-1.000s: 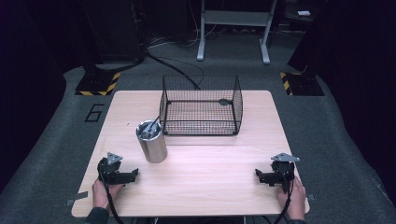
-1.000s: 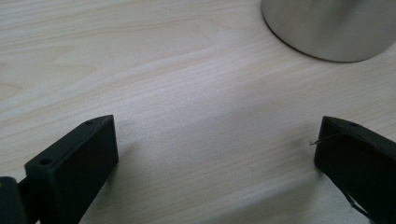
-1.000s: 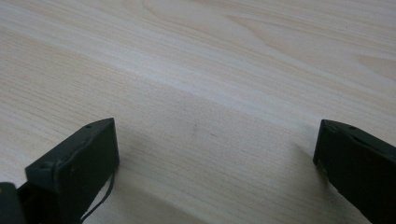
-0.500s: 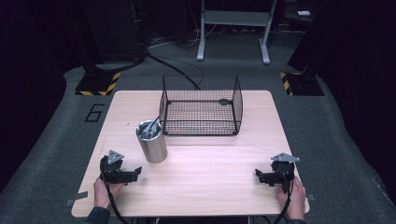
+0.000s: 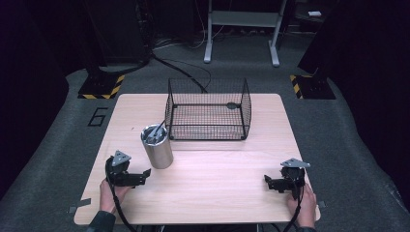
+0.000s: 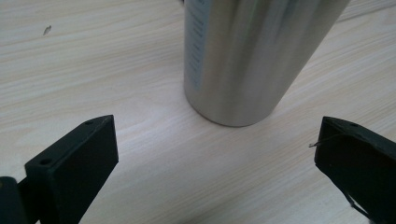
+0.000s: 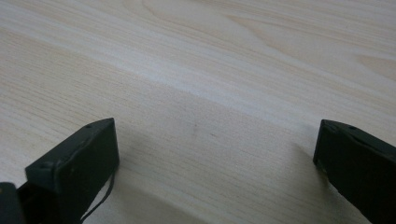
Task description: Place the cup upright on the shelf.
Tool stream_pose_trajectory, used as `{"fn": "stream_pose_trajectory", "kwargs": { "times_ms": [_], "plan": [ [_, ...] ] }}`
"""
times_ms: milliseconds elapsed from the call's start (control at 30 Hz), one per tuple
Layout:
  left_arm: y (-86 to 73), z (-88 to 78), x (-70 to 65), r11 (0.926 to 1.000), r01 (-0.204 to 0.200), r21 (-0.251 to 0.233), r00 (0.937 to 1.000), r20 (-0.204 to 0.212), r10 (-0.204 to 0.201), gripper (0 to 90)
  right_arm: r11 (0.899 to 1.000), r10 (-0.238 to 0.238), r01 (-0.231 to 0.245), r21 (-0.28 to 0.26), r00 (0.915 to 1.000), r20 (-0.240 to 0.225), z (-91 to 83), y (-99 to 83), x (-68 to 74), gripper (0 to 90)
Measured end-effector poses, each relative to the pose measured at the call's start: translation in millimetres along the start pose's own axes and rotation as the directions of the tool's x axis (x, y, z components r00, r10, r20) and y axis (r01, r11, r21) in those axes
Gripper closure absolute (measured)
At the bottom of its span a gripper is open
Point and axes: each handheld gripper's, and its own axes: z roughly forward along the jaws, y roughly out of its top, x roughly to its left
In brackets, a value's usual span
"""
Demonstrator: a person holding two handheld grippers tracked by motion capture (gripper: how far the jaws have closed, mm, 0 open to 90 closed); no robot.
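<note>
A: What carries everything here?

B: A pale wood-grain surface (image 5: pixel 217 174), rectangular with rounded corners, standing on grey carpet. The grain runs in long fine streaks, plain to see in both gripper views.

A: And on it?

B: A black wire-mesh basket (image 5: pixel 208 110), box-shaped and open at the top, sits toward the far middle. A small dark flat piece lies on its floor near the far right corner; I cannot tell what it is. Just beside the basket's near left corner stands an upright brushed-metal cup (image 5: pixel 156 146), a smooth cylinder with soft vertical reflections. Thin metal pieces lean inside it, too small to name.

A: Where is the left hand-held gripper?

B: The left hand-held gripper (image 5: pixel 141 175) rests low at the near left, held by the left hand (image 5: pixel 110 194), and points toward the cup. In its own view the two blocky matte black jaws stand wide apart with nothing between them, and the cup's base is just ahead, apart from both.

A: The right one?

B: The right hand-held gripper (image 5: pixel 269 182) sits at the near right in the right hand (image 5: pixel 303 208), well apart from the cup and basket. Its jaws are likewise spread wide over bare wood, gripping nothing. A grey three-cornered plate tops each one.
</note>
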Motion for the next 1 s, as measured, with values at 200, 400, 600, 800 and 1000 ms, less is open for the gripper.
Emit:
{"fn": "stream_pose_trajectory", "kwargs": {
  "times_ms": [200,400,600,800,1000],
  "plan": [
    [8.6,-1.9,-4.7,0.9998,-0.01,-0.014,0.9998,0.016,0.011,0.0,1.0,-0.005,0.005,0.0,1.0,-0.001,0.0,-0.1,-0.3,0.0],
    [17.4,-3.7,-8.6,0.9991,-0.02,-0.038,0.9995,0.025,0.021,0.0,1.0,-0.002,0.002,0.0,1.0,-0.001,-0.1,0.0,-0.1,0.0],
    [26.9,-4.0,-12.3,0.9982,-0.018,-0.058,0.9992,0.036,0.02,0.0,1.0,-0.004,0.004,0.0,1.0,-0.001,0.0,-0.1,-0.2,0.0],
    [40.7,-4.9,-16.7,0.9956,-0.025,-0.09,0.9986,0.044,0.029,0.0,1.0,-0.004,0.004,0.0,1.0,-0.001,0.0,-0.1,-0.3,0.0],
    [50.3,-4.5,-18.5,0.9927,-0.02,-0.119,0.9988,0.043,0.025,0.0,1.0,-0.004,0.004,0.0,1.0,-0.001,0.0,-0.1,-0.2,0.0]
  ]
}}
